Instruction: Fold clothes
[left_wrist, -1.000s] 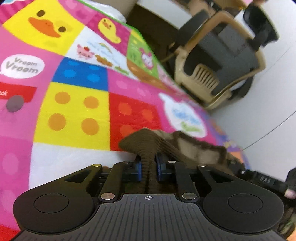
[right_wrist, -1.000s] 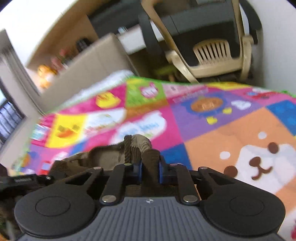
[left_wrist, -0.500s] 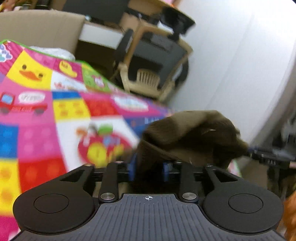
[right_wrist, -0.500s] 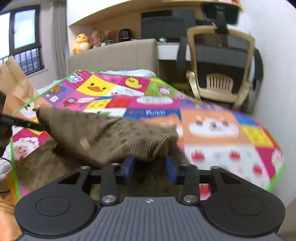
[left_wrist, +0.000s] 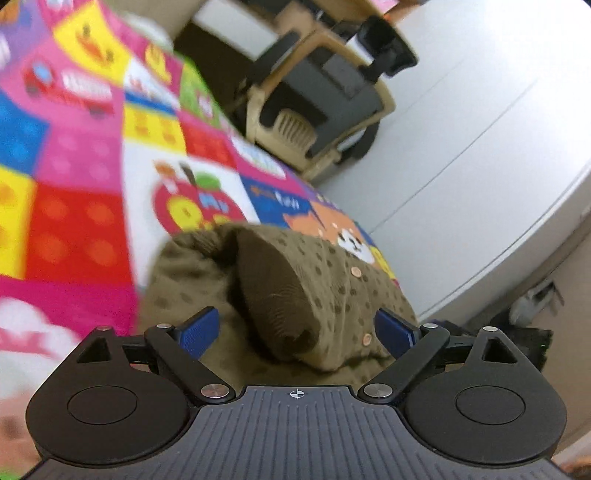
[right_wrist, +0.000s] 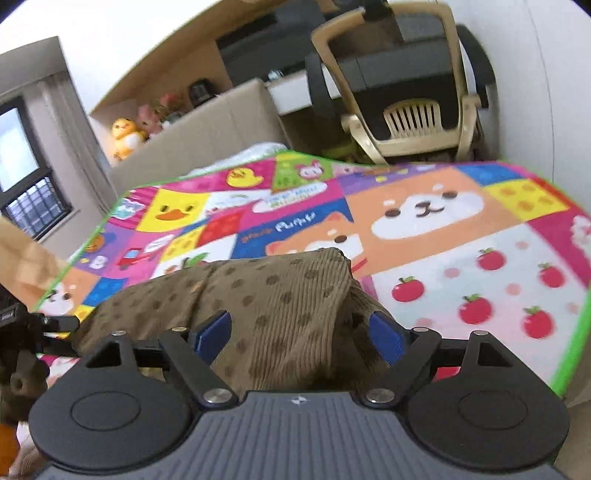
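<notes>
- Both my grippers have let go since half a second ago: the left gripper (left_wrist: 297, 326) and the right gripper (right_wrist: 301, 332) now have their blue fingers spread wide, where each was clamped on cloth before.
- Between them, the olive dotted cardigan (left_wrist: 295, 284) that I was holding up now lies bunched on the colourful play mat (left_wrist: 74, 221), near its edge.
- On my left wrist view, a fold of the cardigan humps up between the fingers (left_wrist: 195, 330), small buttons showing on its right.
- On my right wrist view, the cardigan (right_wrist: 273, 295) drapes between the spread fingers (right_wrist: 388, 334); I cannot tell whether it touches them.
- Beyond the mat stands a beige chair (right_wrist: 410, 96).
</notes>
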